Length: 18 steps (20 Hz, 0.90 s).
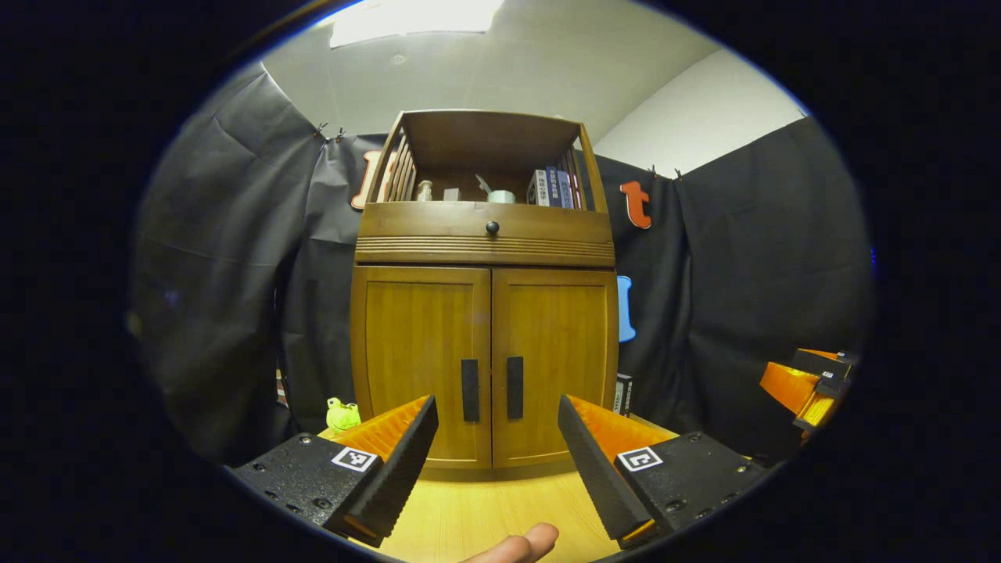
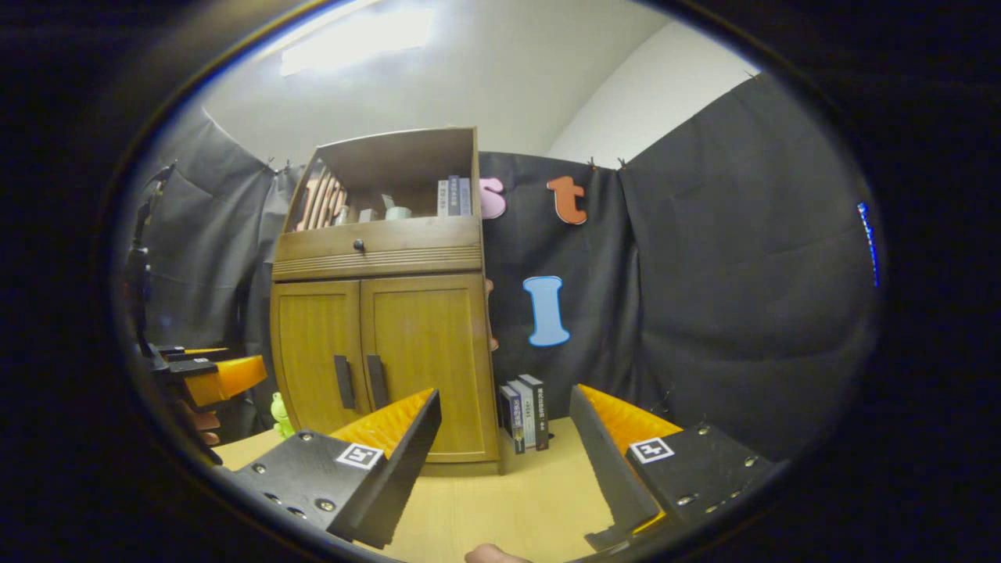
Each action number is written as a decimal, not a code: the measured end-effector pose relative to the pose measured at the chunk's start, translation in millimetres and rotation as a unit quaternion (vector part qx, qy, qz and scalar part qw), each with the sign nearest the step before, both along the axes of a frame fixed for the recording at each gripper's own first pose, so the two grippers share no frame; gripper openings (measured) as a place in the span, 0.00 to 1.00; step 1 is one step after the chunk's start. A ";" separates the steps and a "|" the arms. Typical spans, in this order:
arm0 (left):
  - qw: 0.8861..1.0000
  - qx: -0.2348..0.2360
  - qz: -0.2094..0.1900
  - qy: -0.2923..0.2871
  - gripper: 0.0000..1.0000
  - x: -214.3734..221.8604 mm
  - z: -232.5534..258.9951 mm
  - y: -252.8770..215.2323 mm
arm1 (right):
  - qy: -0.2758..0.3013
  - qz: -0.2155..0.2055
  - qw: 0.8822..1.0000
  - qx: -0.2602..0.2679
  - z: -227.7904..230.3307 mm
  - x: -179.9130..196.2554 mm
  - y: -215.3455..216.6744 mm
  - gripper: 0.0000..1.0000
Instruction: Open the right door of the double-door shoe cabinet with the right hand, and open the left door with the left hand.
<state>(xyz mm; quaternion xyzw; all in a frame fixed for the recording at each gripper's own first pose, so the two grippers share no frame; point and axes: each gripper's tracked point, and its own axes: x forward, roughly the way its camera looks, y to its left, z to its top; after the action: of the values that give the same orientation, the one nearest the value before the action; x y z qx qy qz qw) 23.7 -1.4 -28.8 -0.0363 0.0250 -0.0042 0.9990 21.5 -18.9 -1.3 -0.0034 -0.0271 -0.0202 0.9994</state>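
Facing: we look at the shoe cabinet [image 1: 482, 313] head-on in the left gripper view; it stands upright on the table [image 1: 485, 508] against the booth's black cloth.
Left door [image 1: 422, 360]: closed, flush with the cabinet front, its dark vertical handle [image 1: 469, 389] just beside the centre seam.
Right door [image 1: 554, 360]: closed too, its handle [image 1: 514, 387] just across the seam from the other one.
Left tool [image 1: 496, 446]: our fingers stand wide apart with nothing between them, in front of the cabinet and clear of both doors.
Right tool [image 2: 504, 461]: fingers likewise spread and empty, in front of the cabinet's right corner, not touching it.
Drawer [image 1: 485, 233]: above the doors, shut, with a small round knob [image 1: 492, 227].
Open shelf [image 1: 485, 168]: on top of the cabinet, holding some books [image 1: 554, 188] at its right end and a few small pale items we cannot identify.
Right of the cabinet: several upright books [image 2: 525, 413] on the table, touching or nearly touching the cabinet's side; we cannot tell which.
Left of the cabinet: a small green toy [image 1: 342, 414], partly hidden behind our left tool's finger.
Cut off: a fingertip [image 1: 520, 543] shows at the bottom edge of the left gripper view, the rest of the hand is out of frame.
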 end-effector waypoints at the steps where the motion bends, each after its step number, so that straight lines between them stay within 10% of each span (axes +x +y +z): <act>1: 1.000 -0.002 0.001 0.001 0.92 1.4 -0.5 3.8 | 0.005 0.002 1.000 -0.001 -4.6 2.9 3.4 0.94; 18: 0.998 0.008 0.052 0.023 0.96 78.5 -29.7 141.6 | 0.073 0.102 0.992 -0.022 -72.4 200.6 190.4 0.94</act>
<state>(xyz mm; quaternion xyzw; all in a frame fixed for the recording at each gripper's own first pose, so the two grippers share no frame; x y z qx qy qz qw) 102.1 140.2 -58.5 -0.0296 0.0463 0.0488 0.9973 222.0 171.4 -73.8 -0.0240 0.0456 0.0832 0.9952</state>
